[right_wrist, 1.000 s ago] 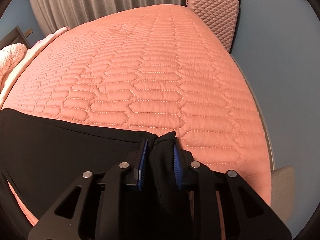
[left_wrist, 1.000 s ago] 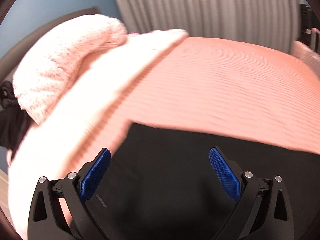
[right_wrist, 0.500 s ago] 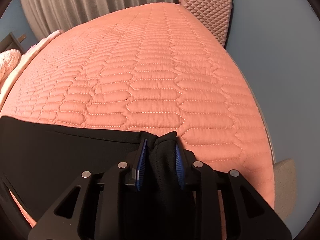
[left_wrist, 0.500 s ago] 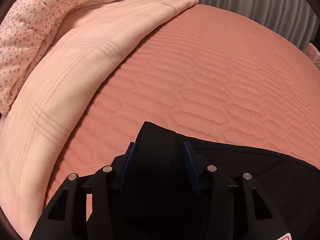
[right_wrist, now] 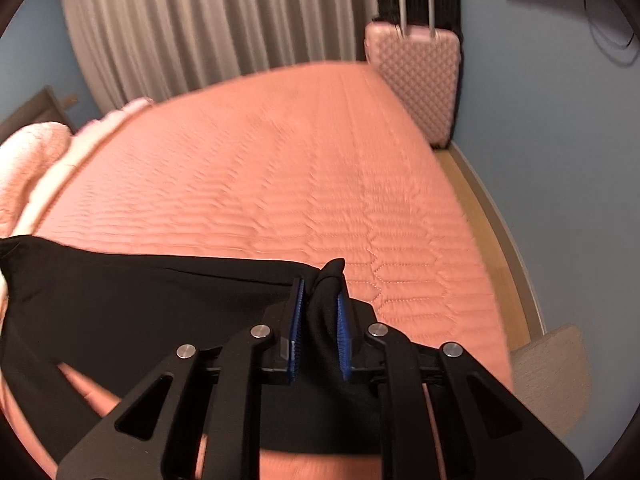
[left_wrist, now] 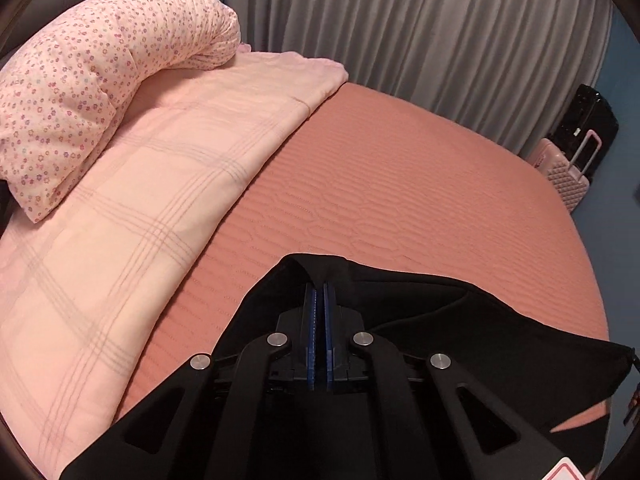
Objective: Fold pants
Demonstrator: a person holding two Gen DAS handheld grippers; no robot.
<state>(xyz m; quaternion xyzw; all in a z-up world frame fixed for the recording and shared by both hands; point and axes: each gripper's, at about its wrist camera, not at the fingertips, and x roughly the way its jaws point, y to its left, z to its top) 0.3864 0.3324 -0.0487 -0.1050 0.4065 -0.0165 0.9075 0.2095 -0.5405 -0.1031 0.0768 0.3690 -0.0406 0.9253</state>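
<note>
Fold lift: left gripper [left_wrist: 319,292] just clamped thin edge of black pants [left_wrist: 460,320]; right gripper [right_wrist: 320,300] tightening on bunched corner. Next: carry forward together, edge taut.

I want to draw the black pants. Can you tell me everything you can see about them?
The pants are plain black, soft, matte cloth with no pattern. They stretch sideways across the near part of the bed, with one edge raised. The left gripper is shut on one end and the right gripper pinches a bunched bit of the other, its jaws having just closed further. Below the grippers the cloth hangs loose.
</note>
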